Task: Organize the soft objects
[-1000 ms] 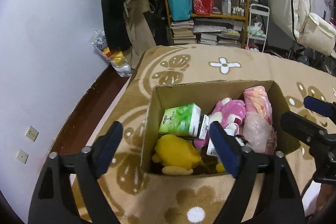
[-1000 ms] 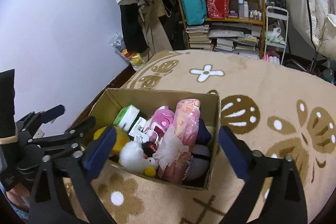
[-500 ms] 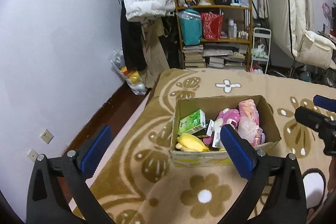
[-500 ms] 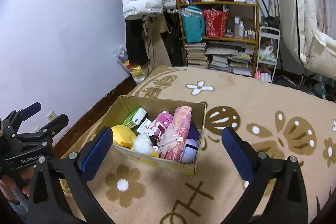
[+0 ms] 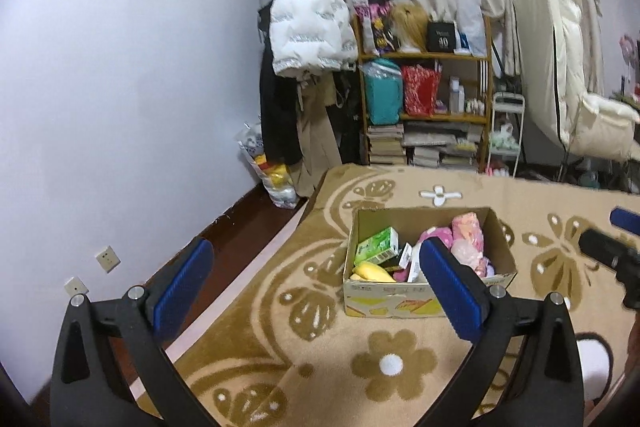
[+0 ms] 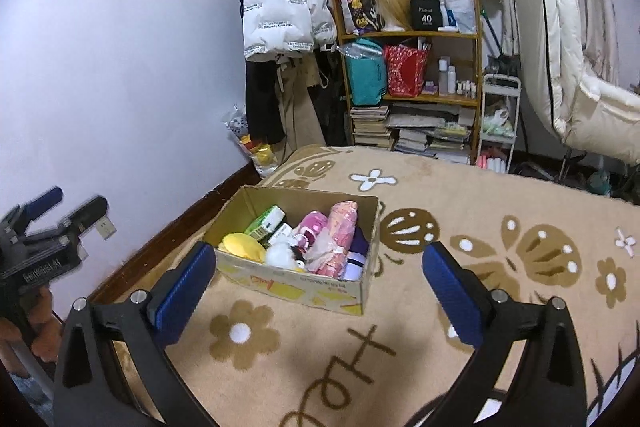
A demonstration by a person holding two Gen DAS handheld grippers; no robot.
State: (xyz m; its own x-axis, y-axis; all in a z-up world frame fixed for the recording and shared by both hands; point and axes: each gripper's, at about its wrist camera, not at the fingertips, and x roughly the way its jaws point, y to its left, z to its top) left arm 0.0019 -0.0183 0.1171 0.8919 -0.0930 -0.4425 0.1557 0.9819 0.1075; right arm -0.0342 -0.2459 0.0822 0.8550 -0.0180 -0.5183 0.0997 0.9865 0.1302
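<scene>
A cardboard box (image 5: 394, 301) (image 6: 304, 289) stands on the beige patterned rug. It holds a yellow plush (image 5: 372, 271) (image 6: 242, 245), a green tissue pack (image 5: 378, 247) (image 6: 266, 221), a pink plush (image 6: 312, 225), a pink wrapped bundle (image 5: 466, 231) (image 6: 340, 231) and a white fluffy toy (image 6: 280, 253). My left gripper (image 5: 316, 287) is open and empty, well above and in front of the box. My right gripper (image 6: 318, 287) is open and empty, also back from the box. Each gripper shows at the edge of the other's view.
The rug (image 6: 480, 211) covers the floor around the box. A wooden shelf (image 5: 424, 107) with bags and books, a hanging white jacket (image 5: 308, 23) and a white wire cart (image 6: 498, 119) stand at the back. The wall (image 5: 120, 87) with sockets runs along the left.
Both grippers have pulled up and back from the box, which now looks smaller and farther. Both stay open and empty.
</scene>
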